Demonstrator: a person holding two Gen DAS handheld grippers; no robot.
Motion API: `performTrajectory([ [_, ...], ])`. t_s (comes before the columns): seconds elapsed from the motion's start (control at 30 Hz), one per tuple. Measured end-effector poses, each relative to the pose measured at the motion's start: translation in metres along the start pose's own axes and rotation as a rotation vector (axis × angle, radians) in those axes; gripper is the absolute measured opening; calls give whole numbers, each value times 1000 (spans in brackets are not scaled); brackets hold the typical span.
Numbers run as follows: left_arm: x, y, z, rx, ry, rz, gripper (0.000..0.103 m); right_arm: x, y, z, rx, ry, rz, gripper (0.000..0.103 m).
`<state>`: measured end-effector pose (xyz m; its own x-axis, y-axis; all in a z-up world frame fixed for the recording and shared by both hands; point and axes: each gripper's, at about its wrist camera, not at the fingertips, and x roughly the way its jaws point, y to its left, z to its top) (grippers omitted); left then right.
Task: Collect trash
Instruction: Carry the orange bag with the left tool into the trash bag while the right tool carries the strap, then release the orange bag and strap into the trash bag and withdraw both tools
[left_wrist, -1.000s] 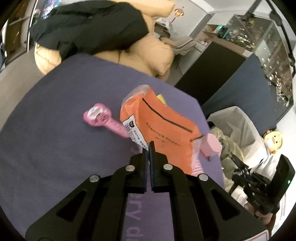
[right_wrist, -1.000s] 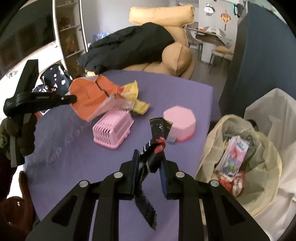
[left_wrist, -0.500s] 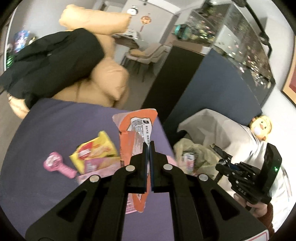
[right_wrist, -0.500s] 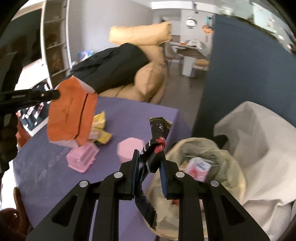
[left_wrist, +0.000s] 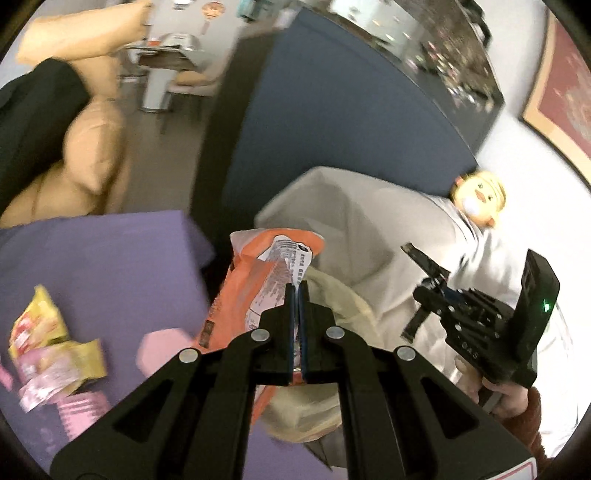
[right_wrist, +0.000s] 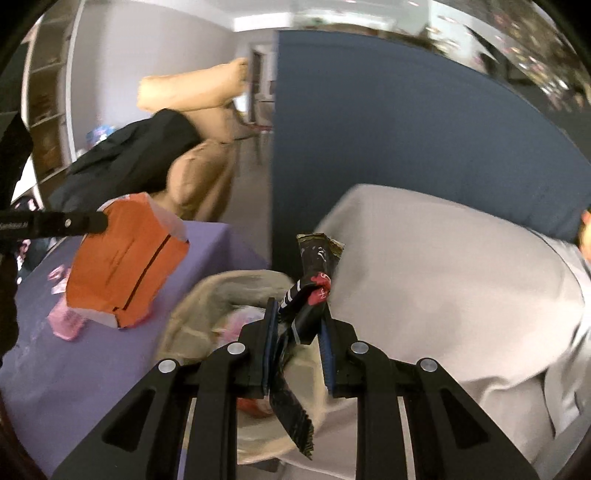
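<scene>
**Two wrappers held over the bag, drop not yet made**

Left gripper (left_wrist: 295, 291) clenched on a flat orange plastic snack bag (left_wrist: 255, 291), pinched near one edge, hanging at the near left rim of the cream-coloured bin liner (left_wrist: 347, 306). Right gripper (right_wrist: 298, 314) closed on a crumpled black foil wrapper with red print (right_wrist: 314, 291), above the liner's mouth.

Risks, as judged from here:
- Orange bag broad and light; released this close to the rim, likely to catch the liner's edge and slide back onto the purple cloth-covered table (left_wrist: 110, 258) or down to the floor.
- Black wrapper long, its tail dangling below the jaws; may snag on a finger at release and cling.
- Both tools converging on one opening; possible knock between them.
- Soft liner mouth, easily folded shut by a nudge.

Count:
- Grippers: two, both loaded.
- Wrappers in hand: two.
- Bin liners: one, some trash inside, contents blurred.
- Left on the table, far left: one yellow crinkled snack packet (left_wrist: 33, 325), one pink octagonal box (left_wrist: 162, 350), at least one pink-printed packet (left_wrist: 48, 373); the rest too blurred to number.
</scene>
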<state>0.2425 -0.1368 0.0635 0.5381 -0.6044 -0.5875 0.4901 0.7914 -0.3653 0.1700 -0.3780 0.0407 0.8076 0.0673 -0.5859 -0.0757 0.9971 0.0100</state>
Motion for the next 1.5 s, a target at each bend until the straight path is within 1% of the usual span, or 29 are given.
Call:
performTrajectory([
  [0.2,26,-38,10,51,32,-55,2,3,-30,-13,48,0,-27,21],
  [0.27,27,-44,12,63,26,-71,2,4,-35,-17,63,-3,-28,21],
  [0.33,32,-46,11,64,21,-69,2,5,-39,-19,73,-9,-24,21],
  [0.4,44,-43,8,46,29,-67,2,5,-41,-22,80,-15,-19,21],
  [0.47,60,-31,1,10,48,-60,2,6,-41,-22,83,-17,-14,21],
  [0.53,86,-17,-14,-21,92,-28,2,7,-38,-21,83,-23,-11,21],
  [0.67,126,-6,-44,-5,189,40,2,2,-35,-19,66,-38,1,21],
  [0.73,135,-1,-52,-6,216,47,3,0,-30,-16,57,-44,12,21],
  [0.77,136,1,-54,-16,219,37,6,0,-27,-15,53,-45,17,21],
  [0.83,127,3,-50,-36,198,16,28,2,-20,-12,45,-43,39,21],
  [0.9,109,5,-44,-43,152,8,34,8,-13,-11,43,-31,66,21],
  [0.97,90,5,-37,-38,114,18,35,18,0,-12,44,-11,112,21],
  [1.07,55,12,-33,-31,64,82,37,33,25,-11,34,3,171,21],
  [1.13,32,22,-36,-22,49,120,37,41,43,-8,15,7,211,21],
  [1.17,27,25,-37,-22,47,130,37,46,52,-7,4,15,228,21],
  [1.23,8,37,-45,-34,45,153,38,63,67,-7,-16,48,224,21],
  [1.3,-8,49,-53,-57,47,165,38,87,74,-16,-14,115,205,21],
  [1.4,-27,65,-68,-95,37,181,38,134,75,-40,25,275,201,21],
  [1.5,-38,80,-80,-131,17,207,38,163,72,-55,28,375,179,21],
])
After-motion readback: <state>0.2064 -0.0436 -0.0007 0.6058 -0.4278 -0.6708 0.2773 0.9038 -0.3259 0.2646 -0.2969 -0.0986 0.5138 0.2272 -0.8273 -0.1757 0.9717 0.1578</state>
